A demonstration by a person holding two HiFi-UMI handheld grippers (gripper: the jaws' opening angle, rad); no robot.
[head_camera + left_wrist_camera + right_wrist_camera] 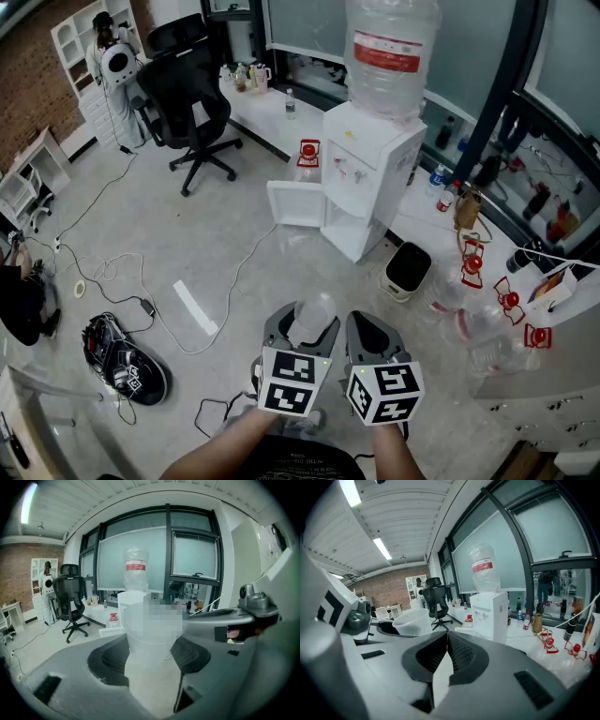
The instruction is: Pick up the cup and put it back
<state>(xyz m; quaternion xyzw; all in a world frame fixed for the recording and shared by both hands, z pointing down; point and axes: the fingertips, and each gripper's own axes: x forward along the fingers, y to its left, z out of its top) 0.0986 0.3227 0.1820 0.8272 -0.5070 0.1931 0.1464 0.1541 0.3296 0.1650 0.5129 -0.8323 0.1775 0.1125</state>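
The cup [314,311] is standing upright, clamped at its sides by the left gripper [305,325], above the floor. The right gripper [375,339] is riding just right of it, jaws together and empty. The water dispenser [370,178], the likely return place, is standing far ahead.

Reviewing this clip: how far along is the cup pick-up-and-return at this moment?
Done: the pick-up. The cup is off any surface, clamped in the left hand-held gripper. In hand: it is held in the air, facing the water dispenser. The right hand-held gripper is shut and empty. Left: setting the cup back down; its spot isn't evident here.
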